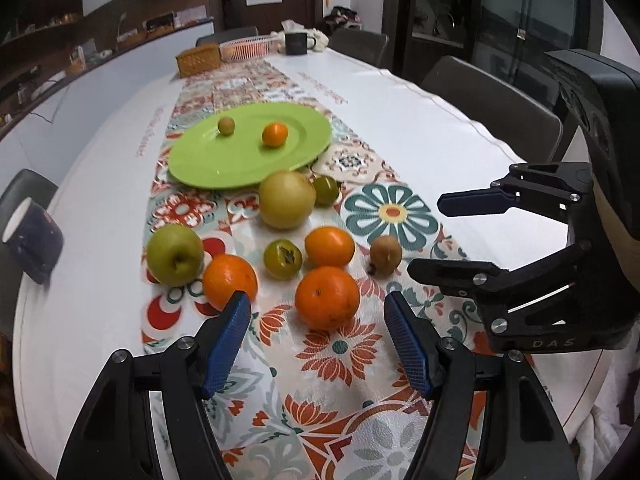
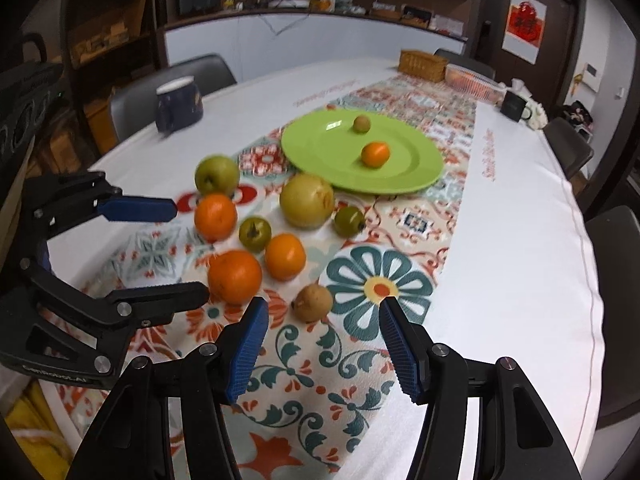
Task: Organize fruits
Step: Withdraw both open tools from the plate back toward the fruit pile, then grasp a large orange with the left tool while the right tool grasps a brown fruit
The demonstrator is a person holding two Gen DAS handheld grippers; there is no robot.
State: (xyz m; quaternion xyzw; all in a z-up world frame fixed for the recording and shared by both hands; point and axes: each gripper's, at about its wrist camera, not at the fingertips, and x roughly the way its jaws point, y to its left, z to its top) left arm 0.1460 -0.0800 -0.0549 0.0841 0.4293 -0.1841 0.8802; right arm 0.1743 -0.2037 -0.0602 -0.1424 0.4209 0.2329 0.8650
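Observation:
A green plate [image 1: 200,164] [image 2: 320,152] holds a small brownish-green fruit [image 1: 226,125] [image 2: 361,123] and a small orange [image 1: 275,134] [image 2: 375,154]. In front of it on the patterned runner lie a yellow pear [image 1: 286,199] [image 2: 306,200], a green apple [image 1: 175,254] [image 2: 217,175], three oranges [image 1: 327,298] [image 2: 235,277], two green persimmons [image 1: 282,259] [image 2: 255,234] and a brown kiwi [image 1: 385,254] [image 2: 313,302]. My left gripper [image 1: 318,304] is open just short of the nearest orange. My right gripper [image 2: 324,310] is open around the kiwi's near side. Both are empty.
A dark mug [image 1: 34,236] [image 2: 179,104] stands near the table's left edge. A wicker box [image 1: 199,60] [image 2: 423,65], a white basket [image 1: 250,47] and a black mug [image 1: 297,43] [image 2: 515,106] stand at the far end. Chairs surround the table.

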